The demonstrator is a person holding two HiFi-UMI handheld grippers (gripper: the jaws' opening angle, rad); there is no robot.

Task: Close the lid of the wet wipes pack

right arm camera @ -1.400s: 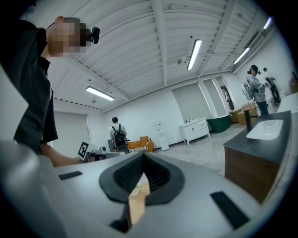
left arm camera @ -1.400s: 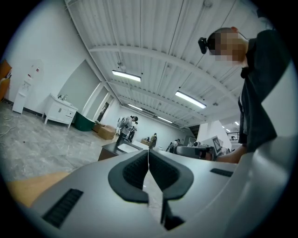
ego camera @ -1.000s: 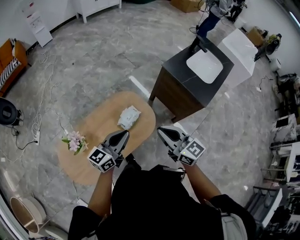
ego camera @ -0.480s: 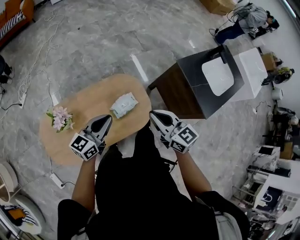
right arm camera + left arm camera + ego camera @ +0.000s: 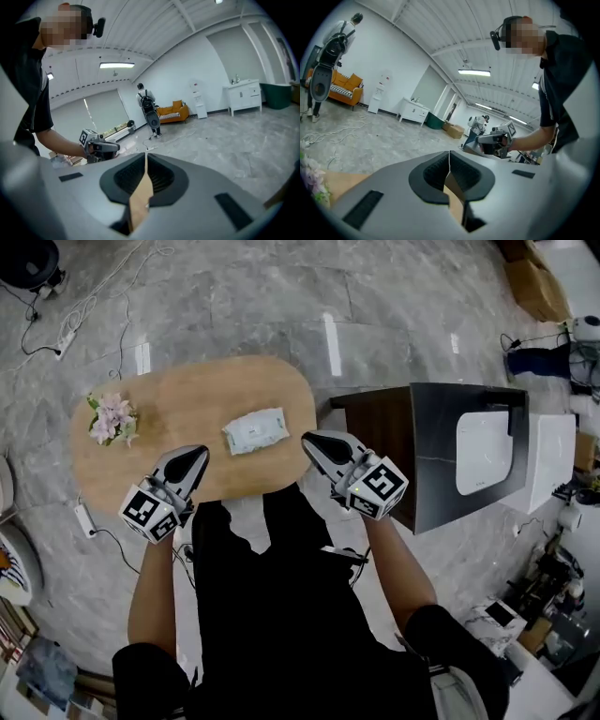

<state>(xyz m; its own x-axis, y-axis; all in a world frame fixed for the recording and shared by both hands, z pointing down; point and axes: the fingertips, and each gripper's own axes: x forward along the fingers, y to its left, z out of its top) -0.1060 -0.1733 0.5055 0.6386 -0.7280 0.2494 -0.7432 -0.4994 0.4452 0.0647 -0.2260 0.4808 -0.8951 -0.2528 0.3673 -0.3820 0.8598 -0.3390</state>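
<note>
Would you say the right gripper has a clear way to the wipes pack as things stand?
Probably yes: the right gripper hangs shut near the edge of the table, and nothing lies between it and the wipes pack. The flowers stand at the far end, out of the way.

The bench (image 5: 187, 399) is pale wood, smooth and matt. The wet wipes pack (image 5: 256, 430) looks like soft, faintly crinkled plastic film. The floor (image 5: 244, 306) is grey marbled stone or tile, polished enough to mirror the lights. The left hand-held gripper (image 5: 199, 454) and right hand-held gripper (image 5: 307, 440) have smooth matt grey plastic shells and black ribbed pads (image 5: 462, 173). The cabinet (image 5: 375, 418) has dark wood sides.
</note>
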